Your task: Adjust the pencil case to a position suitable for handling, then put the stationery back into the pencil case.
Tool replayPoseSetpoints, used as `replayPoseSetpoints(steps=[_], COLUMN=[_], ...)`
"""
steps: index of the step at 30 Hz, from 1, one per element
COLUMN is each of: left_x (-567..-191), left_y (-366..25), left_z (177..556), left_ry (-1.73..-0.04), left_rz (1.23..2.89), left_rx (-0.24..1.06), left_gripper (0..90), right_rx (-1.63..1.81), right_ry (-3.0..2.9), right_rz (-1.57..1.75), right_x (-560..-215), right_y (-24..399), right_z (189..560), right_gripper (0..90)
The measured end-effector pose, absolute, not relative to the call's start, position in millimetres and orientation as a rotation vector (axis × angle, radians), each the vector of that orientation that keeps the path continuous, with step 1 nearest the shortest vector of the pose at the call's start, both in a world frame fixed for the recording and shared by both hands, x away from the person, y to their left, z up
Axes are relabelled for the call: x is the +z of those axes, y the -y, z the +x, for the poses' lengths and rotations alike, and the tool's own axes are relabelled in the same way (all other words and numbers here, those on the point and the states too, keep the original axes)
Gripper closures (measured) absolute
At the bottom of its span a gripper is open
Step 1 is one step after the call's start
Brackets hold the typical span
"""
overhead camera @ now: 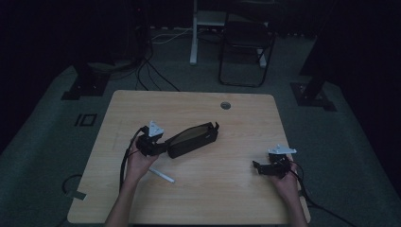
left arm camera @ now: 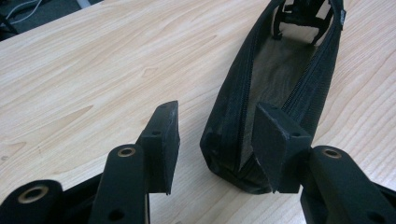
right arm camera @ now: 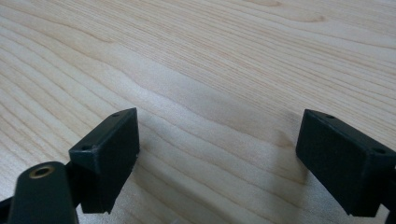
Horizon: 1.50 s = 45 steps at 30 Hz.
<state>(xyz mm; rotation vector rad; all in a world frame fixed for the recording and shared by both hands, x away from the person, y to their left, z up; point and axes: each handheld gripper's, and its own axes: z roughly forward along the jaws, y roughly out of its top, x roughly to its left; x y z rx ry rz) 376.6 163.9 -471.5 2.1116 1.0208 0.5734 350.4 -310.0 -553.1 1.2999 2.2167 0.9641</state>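
- Dim room and dark floor surrounded a pale wooden bench (overhead camera: 198, 198), with a folding chair (overhead camera: 246, 47) standing well beyond its far edge.
- On the bench's left-centre lay an unzipped black pouch (overhead camera: 194, 139), its near-left end at the left gripper (overhead camera: 158, 147).
- That left gripper (left arm camera: 217, 140) stood partly open, jaws straddling the pouch's end: one jaw just inside or against the zipper edge, the other outside and apart from the fabric. It gripped nothing yet, as far as I could tell.
- Closing there might have caught only one zipper lip, so the limp pouch could have twisted, sagged or slid out.
- At the near right, the right gripper (overhead camera: 265, 168) waited wide open and empty over bare wood, well apart from the pouch.
- From the high view alone, a white pen-like stick (overhead camera: 162, 176) lay near the left hand (overhead camera: 139, 163).
- Only the left gripper view revealed the pouch's (left arm camera: 280, 74) brownish lining; whether anything lay inside was unclear.
- Bare grain between spread jaws was what the right gripper (right arm camera: 217, 154) view gave.
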Motion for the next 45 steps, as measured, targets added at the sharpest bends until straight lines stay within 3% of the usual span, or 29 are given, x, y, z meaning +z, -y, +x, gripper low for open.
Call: replayPoseSetpoints(steps=[22,32,45], left_x=[-467.6,-479.4,-494.0], left_y=[-198.2,-206.2,-217.7], left_z=[355.2,346.8,340.3], left_ry=[-0.933,-0.910,-0.904], left_rz=[2.091,2.156,2.188], left_rx=[0.535,0.489,0.493], left_gripper=[46.5,39.2,36.1], right_rx=[0.964,0.964,0.965], right_ry=[-2.217,-2.217,-2.216], right_rz=[1.300,1.299,1.300], right_x=[-553.1,-553.1,-553.1], right_y=[310.0,310.0,309.9], right_z=[350.4,350.4,350.4], right_gripper=[13.2,13.2,13.2])
